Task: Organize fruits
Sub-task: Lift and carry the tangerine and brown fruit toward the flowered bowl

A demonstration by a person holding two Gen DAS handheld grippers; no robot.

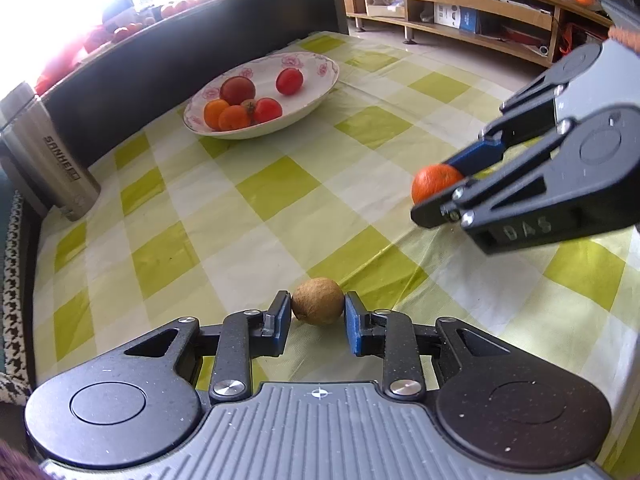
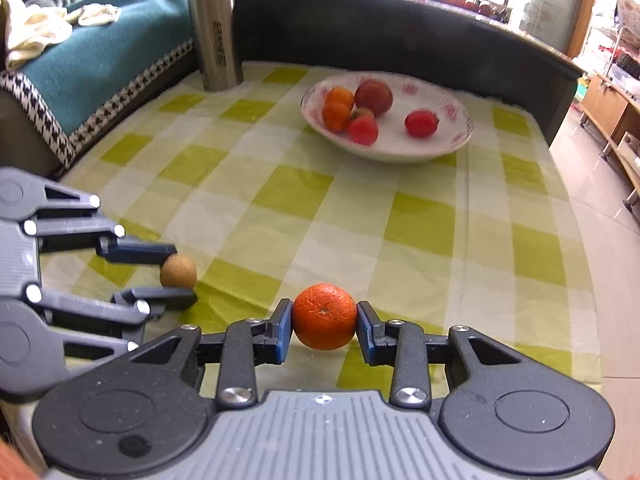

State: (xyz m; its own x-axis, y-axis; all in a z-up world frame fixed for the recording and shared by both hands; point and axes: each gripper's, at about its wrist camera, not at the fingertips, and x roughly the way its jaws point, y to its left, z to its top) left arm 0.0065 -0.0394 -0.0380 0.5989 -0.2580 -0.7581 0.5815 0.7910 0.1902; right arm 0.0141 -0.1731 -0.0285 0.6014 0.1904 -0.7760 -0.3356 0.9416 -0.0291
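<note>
With five red and orange fruits already in the far white floral bowl (image 2: pixel 460 136), the left gripper (image 1: pixel 318 314) pinches a brown kiwi (image 1: pixel 318 306) and the right gripper (image 2: pixel 325 326) a round orange (image 2: pixel 325 316), both near on the checked counter (image 2: pixel 280 200).

Light: bright daylight from the window (image 1: pixel 60 8) far ahead of the fingers, blown out white | Shadows: soft, short under the bowl (image 2: pixel 384 148) | Distortion: strong fisheye bending at edges | Focus: sharp near the fingers, softer far beyond
</note>
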